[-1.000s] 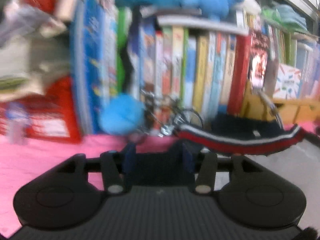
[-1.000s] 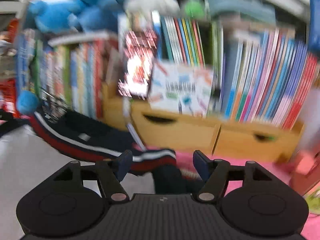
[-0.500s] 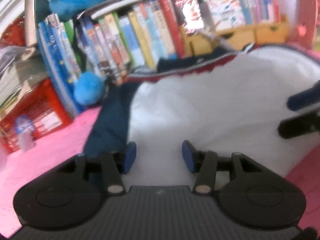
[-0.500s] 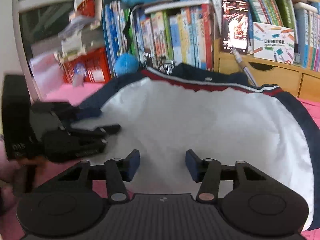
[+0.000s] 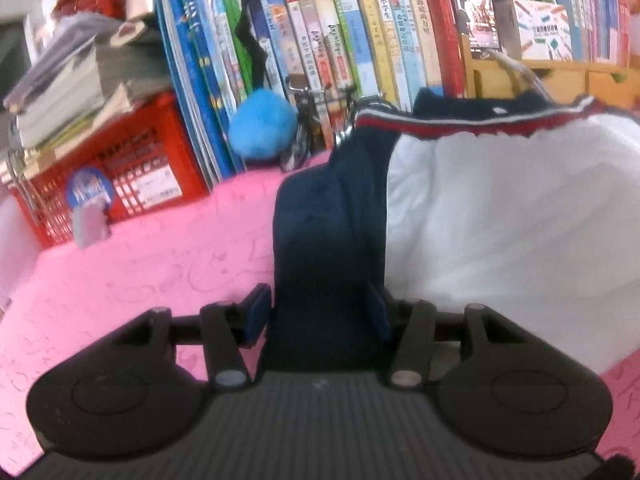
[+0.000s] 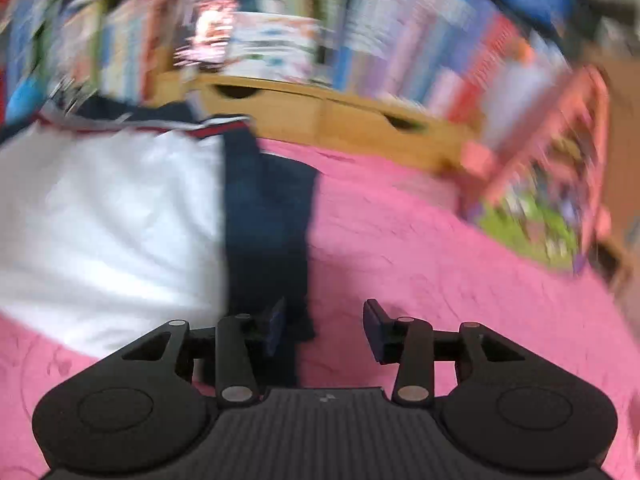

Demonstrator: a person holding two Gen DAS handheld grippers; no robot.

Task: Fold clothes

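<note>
The white and blue shirt [image 5: 500, 216] lies flat on the pink bed [image 5: 140, 260]; the left tool [image 5: 316, 312] gapes around its blue sleeve [image 5: 324, 240] to fold it; the right tool [image 6: 324, 328] gapes wide, holding nothing, at the other sleeve [image 6: 268, 216].

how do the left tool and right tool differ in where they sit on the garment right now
The left tool straddles the navy sleeve, cloth filling its gap; the right tool sits at the other navy sleeve edge, mostly over the pink cover. The left view is sharp; the right is motion-blurred. Both are open.
</note>
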